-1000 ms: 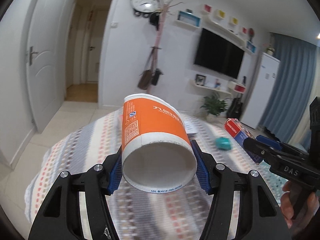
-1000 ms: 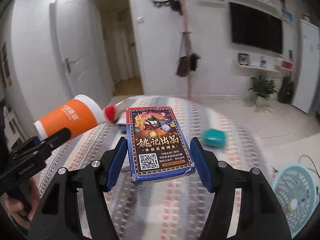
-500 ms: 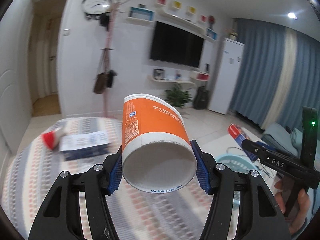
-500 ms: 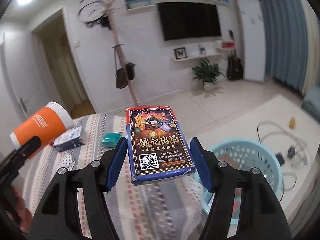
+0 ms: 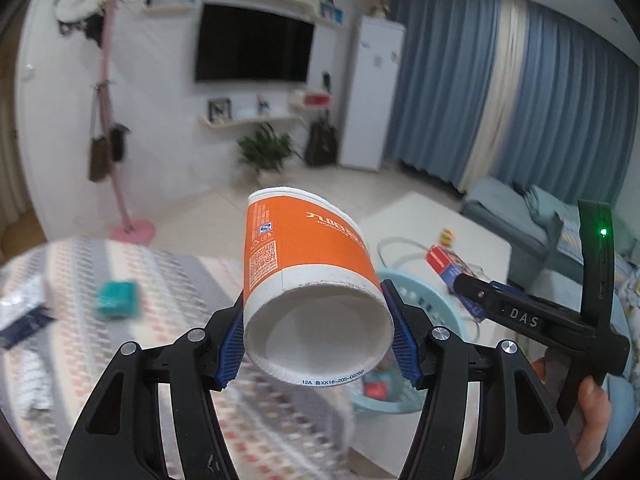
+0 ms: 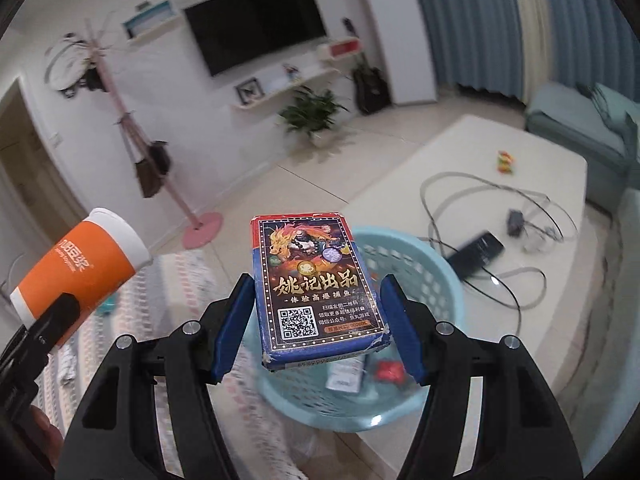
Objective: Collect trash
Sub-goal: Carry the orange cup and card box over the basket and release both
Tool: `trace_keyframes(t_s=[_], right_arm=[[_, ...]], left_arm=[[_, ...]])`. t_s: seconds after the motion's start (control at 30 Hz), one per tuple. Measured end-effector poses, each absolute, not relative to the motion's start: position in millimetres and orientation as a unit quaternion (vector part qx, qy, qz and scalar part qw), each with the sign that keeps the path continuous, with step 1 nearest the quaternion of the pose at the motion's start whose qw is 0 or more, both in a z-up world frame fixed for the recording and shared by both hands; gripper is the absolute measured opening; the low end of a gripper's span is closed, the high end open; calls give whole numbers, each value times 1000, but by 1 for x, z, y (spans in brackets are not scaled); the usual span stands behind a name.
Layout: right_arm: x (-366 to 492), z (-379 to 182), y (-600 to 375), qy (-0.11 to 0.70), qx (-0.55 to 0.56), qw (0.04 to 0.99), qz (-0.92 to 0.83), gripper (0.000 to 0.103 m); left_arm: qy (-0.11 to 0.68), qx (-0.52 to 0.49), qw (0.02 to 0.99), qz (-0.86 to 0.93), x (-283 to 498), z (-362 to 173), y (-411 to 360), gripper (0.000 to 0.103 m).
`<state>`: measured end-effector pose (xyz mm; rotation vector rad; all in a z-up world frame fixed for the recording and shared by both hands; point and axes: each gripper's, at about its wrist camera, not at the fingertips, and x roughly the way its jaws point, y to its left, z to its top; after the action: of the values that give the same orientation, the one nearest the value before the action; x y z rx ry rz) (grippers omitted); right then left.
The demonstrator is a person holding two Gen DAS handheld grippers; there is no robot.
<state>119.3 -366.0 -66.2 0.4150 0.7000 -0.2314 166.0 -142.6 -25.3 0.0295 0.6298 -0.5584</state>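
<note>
My left gripper (image 5: pixel 318 336) is shut on an orange and white paper cup (image 5: pixel 308 264), held on its side with the open base toward the camera. My right gripper (image 6: pixel 318 316) is shut on a blue and red card box (image 6: pixel 316 292) with a QR code on its face. Below and behind the box stands a light blue plastic basket (image 6: pixel 436 276) holding a few small items. In the left wrist view the basket (image 5: pixel 432 308) lies to the right behind the cup, and the right gripper (image 5: pixel 460 280) with its box hangs over it. The cup (image 6: pixel 80 264) shows at the left of the right wrist view.
A striped cloth (image 5: pixel 180 280) covers the table on the left, with a teal packet (image 5: pixel 118 300) and a dark packet (image 5: pixel 24 324) on it. A white low table (image 6: pixel 500 184) bears cables, a black remote (image 6: pixel 476 254) and a small toy. A pink coat stand (image 6: pixel 200 228) stands beyond.
Both grippers have swung to the right, away from the striped table and toward the blue basket, keeping the cup and the card box in their grip. The basket now sits right under the box.
</note>
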Motion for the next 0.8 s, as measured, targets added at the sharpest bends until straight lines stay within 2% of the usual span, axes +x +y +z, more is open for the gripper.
trace_keyframes(t_s=[0.27,0.43,0.6,0.8], right_arm=[[125,-133,-406,425,231,863,-147,62],[125,-159,-419,453,251,841,-155,63],[119,-155,-425,443,254,846,-154,63],[116,-142,-421,429,240,858,-150,63]], left_arm=[[421,25,858,-294,202,-96,-193,59],[461,42,835,-298,209,-127,-214,60],[463,33,832,-304,209,-129,-217,67],[458,20,837,-299,204,-120,-206,67]])
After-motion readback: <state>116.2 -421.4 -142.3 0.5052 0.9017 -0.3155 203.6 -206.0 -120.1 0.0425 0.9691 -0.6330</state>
